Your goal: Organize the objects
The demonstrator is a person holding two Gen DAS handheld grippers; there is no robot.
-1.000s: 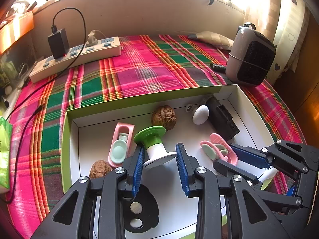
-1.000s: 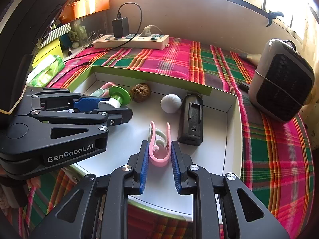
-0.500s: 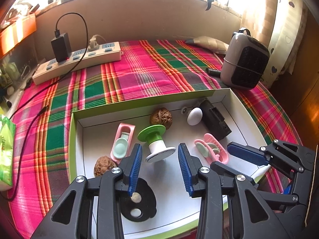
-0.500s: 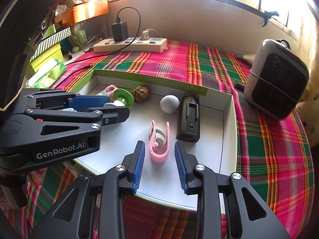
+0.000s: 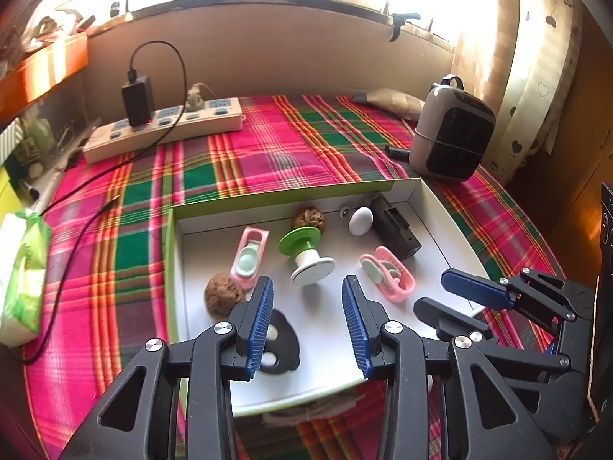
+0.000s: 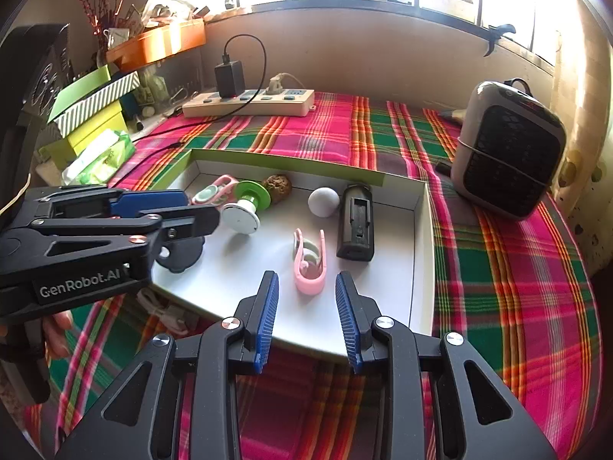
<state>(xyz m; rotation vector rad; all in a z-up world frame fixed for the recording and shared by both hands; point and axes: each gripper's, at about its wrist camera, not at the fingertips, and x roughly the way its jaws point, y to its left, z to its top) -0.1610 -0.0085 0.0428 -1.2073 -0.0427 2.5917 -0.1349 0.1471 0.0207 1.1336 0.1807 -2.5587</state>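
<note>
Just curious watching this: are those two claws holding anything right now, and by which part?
Nothing is held. The left gripper and right gripper are both open and empty above the tray.

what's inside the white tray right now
White tray holds two walnuts, two pink clips, green-topped spool, white egg, black box, a black piece partly hidden.

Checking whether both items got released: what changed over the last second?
Both tools let go and drew back. The left tool opened off the green-and-white spool; the right tool opened off the pink clip. Both now lie free in the white tray. Nothing else there moved.
</note>
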